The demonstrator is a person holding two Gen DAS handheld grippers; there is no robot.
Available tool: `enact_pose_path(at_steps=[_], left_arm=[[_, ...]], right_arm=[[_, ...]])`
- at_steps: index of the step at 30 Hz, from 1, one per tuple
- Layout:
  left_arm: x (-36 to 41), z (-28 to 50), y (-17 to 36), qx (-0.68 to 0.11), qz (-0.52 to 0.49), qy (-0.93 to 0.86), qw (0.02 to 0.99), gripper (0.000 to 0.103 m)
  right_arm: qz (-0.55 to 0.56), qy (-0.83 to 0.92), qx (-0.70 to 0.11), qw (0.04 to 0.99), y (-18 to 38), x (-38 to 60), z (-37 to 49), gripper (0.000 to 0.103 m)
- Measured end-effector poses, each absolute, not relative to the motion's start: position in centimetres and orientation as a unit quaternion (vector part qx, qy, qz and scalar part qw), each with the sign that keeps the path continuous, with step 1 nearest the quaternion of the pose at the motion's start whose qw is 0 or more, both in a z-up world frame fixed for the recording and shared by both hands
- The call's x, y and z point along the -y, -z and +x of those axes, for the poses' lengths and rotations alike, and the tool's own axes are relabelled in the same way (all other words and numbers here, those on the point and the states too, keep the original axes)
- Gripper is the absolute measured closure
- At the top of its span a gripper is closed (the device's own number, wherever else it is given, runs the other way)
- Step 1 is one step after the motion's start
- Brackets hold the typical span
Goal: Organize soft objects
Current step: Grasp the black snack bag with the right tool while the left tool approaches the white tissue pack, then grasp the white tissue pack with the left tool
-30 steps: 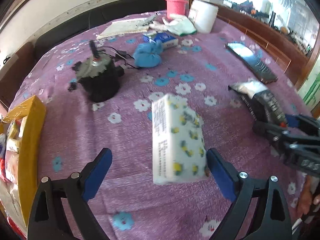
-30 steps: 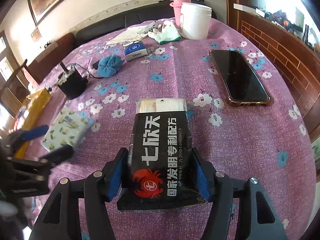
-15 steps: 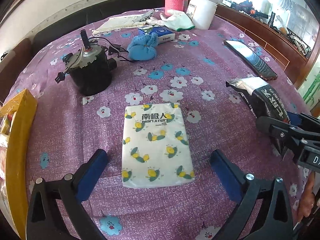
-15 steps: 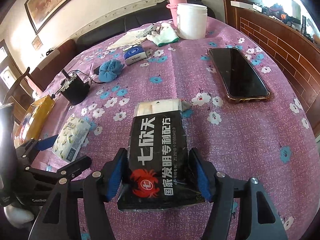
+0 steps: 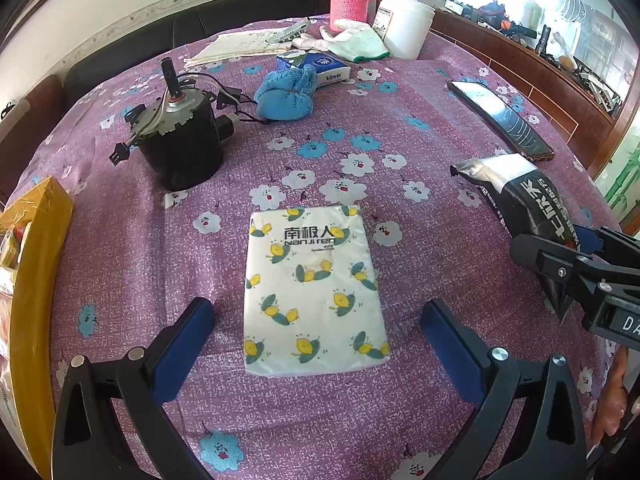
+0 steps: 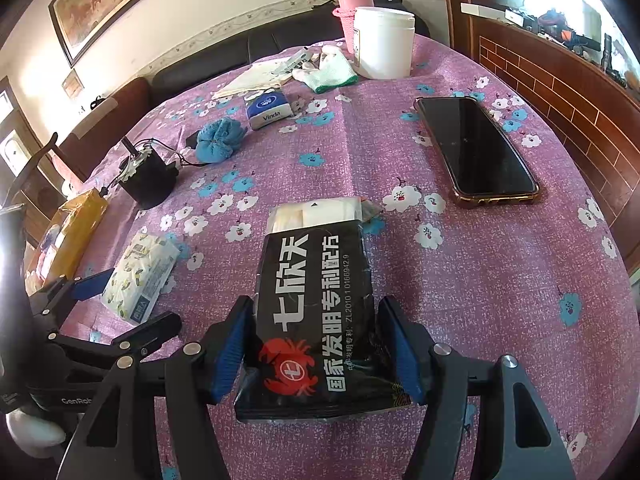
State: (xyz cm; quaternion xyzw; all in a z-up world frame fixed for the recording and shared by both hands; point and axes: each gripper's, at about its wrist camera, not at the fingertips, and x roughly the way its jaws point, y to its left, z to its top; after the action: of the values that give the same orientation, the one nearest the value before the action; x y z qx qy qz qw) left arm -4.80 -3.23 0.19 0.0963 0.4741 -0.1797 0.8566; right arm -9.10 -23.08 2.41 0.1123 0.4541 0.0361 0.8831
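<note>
A white tissue pack printed with yellow lemons lies flat on the purple flowered tablecloth. My left gripper stands wide open around the pack's near end, and both blue pads are clear of its sides. The right wrist view shows the same tissue pack at the left with the left gripper over it. My right gripper is shut on a black packet with white lettering and a red crab, whose far end rests on the cloth. The left wrist view has that black packet and the right gripper at the right edge.
Farther back lie a blue cloth bundle, a blue Vinda tissue pack and a white-green glove. A black motor with wires stands at the left, a phone lies at the right. A yellow box sits at the left edge, a white tub at the back.
The tissue pack, which was tipped up on edge between the left jaws, now lies flat on the cloth, and the left jaws stand wider. The right gripper keeps its hold on the black packet.
</note>
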Motion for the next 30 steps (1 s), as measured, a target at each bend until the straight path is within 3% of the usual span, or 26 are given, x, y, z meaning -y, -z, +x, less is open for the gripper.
enact_pose_path(at_steps=[21,28,29,30], left_arm=[[3.19,-4.78,-0.25,-0.475,0.095,0.180,0.856,0.001],[3.01,-4.78,-0.38,-0.474,0.089,0.182,0.857,0.000],[2.87,-4.70,-0.44,-0.471,0.083,0.182,0.859,0.004],[2.58,-4.77,-0.62,-0.468,0.076,0.179,0.862,0.018]], right_arm=[[0.105,-0.028,-0.456,0.884,-2.47,22.88,-9.20,0.033],[0.094,-0.037,-0.461,0.882,-2.45,22.46,-9.09,0.024],[0.094,-0.037,-0.461,0.882,-2.45,22.46,-9.10,0.023],[0.094,-0.038,-0.461,0.882,-2.44,22.46,-9.06,0.023]])
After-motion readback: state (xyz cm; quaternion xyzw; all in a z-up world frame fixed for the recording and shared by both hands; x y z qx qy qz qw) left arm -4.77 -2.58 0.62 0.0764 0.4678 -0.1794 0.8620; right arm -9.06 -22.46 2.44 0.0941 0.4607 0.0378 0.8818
